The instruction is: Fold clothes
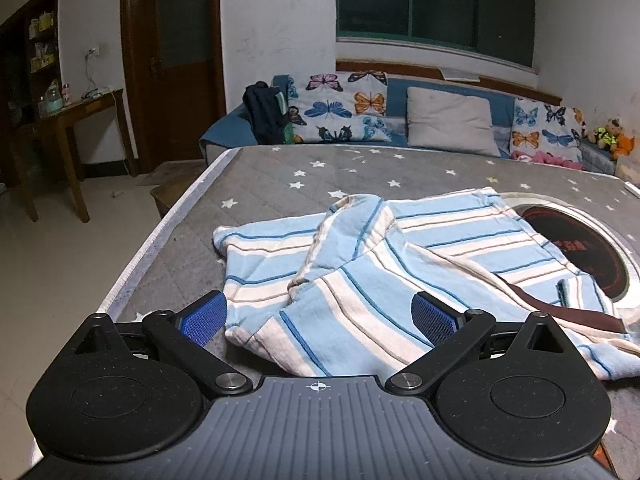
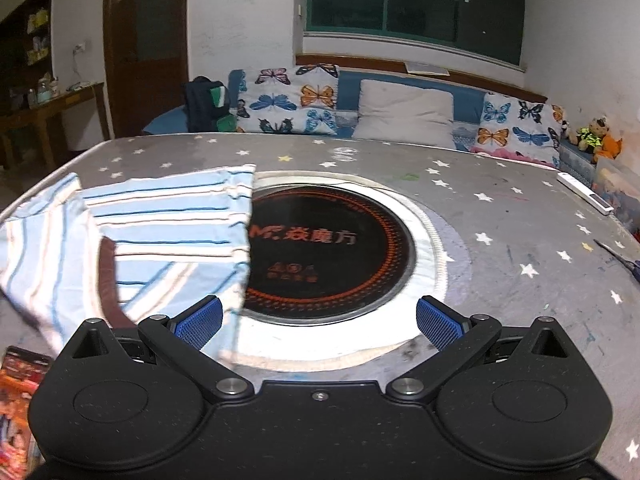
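A light-blue and cream striped shirt [image 1: 400, 256] lies crumpled on the grey star-patterned table cover [image 1: 280, 176], with one sleeve spread to the left and a brown collar band at the right. My left gripper [image 1: 318, 318] is open just above its near edge, blue pads on either side of the cloth. In the right wrist view the same shirt [image 2: 160, 232] fills the left half and overlaps the black round hotplate [image 2: 332, 248]. My right gripper [image 2: 318, 322] is open over the hotplate's near rim, its left finger beside the shirt's hem.
The table's left edge [image 1: 160, 236] drops to a tiled floor. A white remote [image 2: 584, 194] and a dark pen-like tool [image 2: 620, 260] lie at the far right. A colourful packet [image 2: 16, 396] sits near left. A sofa with butterfly cushions [image 1: 344, 104] stands behind.
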Demonstrator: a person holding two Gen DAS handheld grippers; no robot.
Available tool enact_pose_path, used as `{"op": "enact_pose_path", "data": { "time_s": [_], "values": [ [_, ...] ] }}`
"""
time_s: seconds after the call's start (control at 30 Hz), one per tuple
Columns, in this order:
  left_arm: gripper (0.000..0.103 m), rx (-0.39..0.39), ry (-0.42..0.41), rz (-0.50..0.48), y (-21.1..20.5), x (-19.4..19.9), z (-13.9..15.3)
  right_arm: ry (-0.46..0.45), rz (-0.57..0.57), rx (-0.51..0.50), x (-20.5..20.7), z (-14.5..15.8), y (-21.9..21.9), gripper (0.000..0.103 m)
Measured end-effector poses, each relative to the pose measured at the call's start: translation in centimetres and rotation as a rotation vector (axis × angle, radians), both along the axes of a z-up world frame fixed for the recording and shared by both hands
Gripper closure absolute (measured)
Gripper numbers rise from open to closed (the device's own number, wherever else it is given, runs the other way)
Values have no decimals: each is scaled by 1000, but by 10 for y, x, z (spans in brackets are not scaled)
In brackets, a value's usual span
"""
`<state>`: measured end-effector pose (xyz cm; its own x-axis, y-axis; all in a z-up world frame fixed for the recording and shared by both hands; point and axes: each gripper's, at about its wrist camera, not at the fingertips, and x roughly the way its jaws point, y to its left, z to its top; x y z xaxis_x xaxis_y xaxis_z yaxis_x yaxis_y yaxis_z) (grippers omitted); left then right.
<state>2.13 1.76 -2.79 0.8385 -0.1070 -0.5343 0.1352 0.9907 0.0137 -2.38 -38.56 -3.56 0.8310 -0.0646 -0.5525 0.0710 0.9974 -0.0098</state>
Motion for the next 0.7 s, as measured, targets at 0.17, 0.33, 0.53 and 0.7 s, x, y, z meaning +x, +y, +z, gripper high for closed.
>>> {"op": "enact_pose_path", "data": {
  "time_s": [0.17, 0.33, 0.53, 0.7],
  "values": [
    [3, -5, -12, 5, 2, -13, 2, -13, 21, -23, -7, 5, 17, 0],
    [3, -13, -32, 18, 5, -28, 6, -40, 33, -22, -16, 12, 34, 0],
    [3, -26, -49, 22, 8, -40, 11, -54, 41, -35, -24, 17, 43, 0],
    [3, -41, -66, 24, 10, -51, 13, -68, 39, -60, -33, 22, 50, 0]
  ]
}}
